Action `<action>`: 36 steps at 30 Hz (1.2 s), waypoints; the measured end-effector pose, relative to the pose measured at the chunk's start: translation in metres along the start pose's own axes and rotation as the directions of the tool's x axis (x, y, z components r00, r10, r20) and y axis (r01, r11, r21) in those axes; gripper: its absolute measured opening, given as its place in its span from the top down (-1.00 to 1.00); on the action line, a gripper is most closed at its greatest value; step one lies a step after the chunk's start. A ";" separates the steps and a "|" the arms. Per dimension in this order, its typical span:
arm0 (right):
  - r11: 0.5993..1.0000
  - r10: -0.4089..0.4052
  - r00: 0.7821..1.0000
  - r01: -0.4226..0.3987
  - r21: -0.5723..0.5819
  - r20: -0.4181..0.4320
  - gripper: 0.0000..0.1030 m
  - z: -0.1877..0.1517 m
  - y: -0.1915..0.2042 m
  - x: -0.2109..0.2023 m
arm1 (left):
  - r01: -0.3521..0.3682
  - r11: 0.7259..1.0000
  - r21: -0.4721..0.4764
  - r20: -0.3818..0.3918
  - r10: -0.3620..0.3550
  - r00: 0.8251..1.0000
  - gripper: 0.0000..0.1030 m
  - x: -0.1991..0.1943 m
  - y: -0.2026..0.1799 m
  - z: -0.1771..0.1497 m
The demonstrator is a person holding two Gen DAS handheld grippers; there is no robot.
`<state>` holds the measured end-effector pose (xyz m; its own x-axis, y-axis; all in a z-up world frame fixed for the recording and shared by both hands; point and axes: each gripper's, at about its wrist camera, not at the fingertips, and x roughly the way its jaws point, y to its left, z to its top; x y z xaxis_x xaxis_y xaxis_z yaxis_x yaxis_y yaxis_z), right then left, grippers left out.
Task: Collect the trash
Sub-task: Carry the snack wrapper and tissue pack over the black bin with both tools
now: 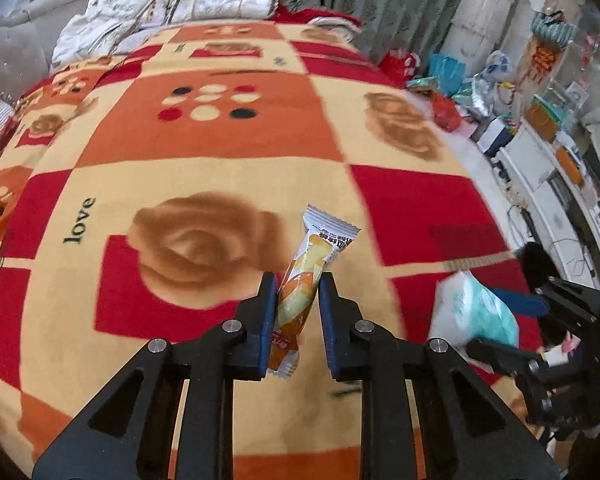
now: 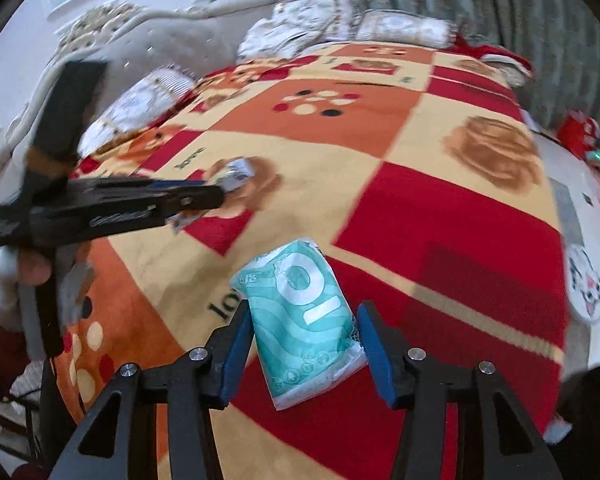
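Pinching the snack wrapper (image 1: 300,292) at mid-length, the left hand-held gripper (image 1: 298,280) is closed on it above the bed (image 1: 220,152); it looks light, crinkly, slippery, orange-and-white. The right hand-held gripper (image 2: 304,312) stands open astride a soft teal tissue pack (image 2: 306,320), best squeezed across its width.
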<state>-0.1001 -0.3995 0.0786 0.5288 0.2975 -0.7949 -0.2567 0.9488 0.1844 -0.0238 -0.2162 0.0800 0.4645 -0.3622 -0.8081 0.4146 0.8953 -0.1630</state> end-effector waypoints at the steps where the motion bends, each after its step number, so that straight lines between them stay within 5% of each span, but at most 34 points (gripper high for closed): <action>1: 1.000 -0.008 1.000 0.008 0.009 0.006 0.01 -0.002 -0.003 -0.005 | 0.008 1.000 0.001 0.003 -0.008 1.000 0.64 -0.003 -0.008 -0.002; 22: 0.931 -0.224 0.971 0.186 0.314 0.090 0.01 -0.080 -0.139 -0.122 | 0.186 0.971 0.150 -0.027 -0.184 0.983 0.64 0.002 -0.204 -0.010; 36: 0.858 -0.292 0.954 0.234 0.458 0.061 0.00 -0.128 -0.210 -0.151 | 0.245 0.947 0.209 -0.091 -0.230 0.969 0.64 0.033 -0.283 -0.008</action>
<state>-0.2300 -0.6570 0.0857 0.6287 0.0131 -0.7776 0.2737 0.9321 0.2370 -0.1316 -0.4793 0.0948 0.2837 -0.5336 -0.7967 0.6696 0.7049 -0.2337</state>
